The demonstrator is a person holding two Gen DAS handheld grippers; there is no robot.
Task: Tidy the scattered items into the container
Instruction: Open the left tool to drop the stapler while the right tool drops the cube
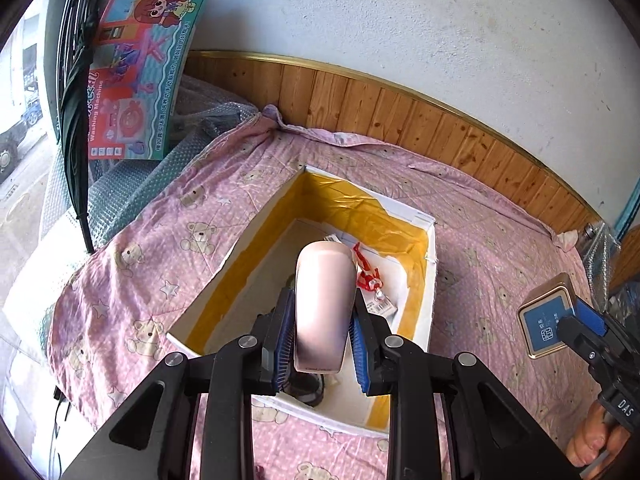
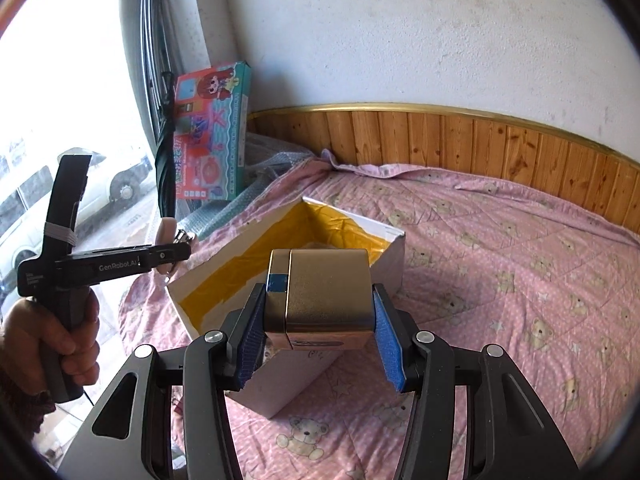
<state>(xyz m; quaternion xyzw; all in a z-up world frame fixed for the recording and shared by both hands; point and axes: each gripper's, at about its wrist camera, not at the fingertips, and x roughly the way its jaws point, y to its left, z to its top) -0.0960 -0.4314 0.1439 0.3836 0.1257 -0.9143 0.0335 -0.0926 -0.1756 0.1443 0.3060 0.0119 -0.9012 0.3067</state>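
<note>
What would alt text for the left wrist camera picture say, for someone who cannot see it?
A hand-held left gripper clamps a pale pink bottle-like item above an open white box lined with yellow tape, on a pink teddy-bear bedsheet. A small red packaged item lies inside the box. At right, the right gripper holds a gold and blue tin.

The left wrist view looks steeply down into the open white box (image 1: 430,280) from close above its near corner, facing the wood-panelled wall beyond it. The right wrist view sits lower and further back on the box's (image 2: 390,264) right, facing its outer side and the window past it. Both share the box, the pink bed cover (image 1: 480,208) and the toy carton (image 2: 216,132).
</note>
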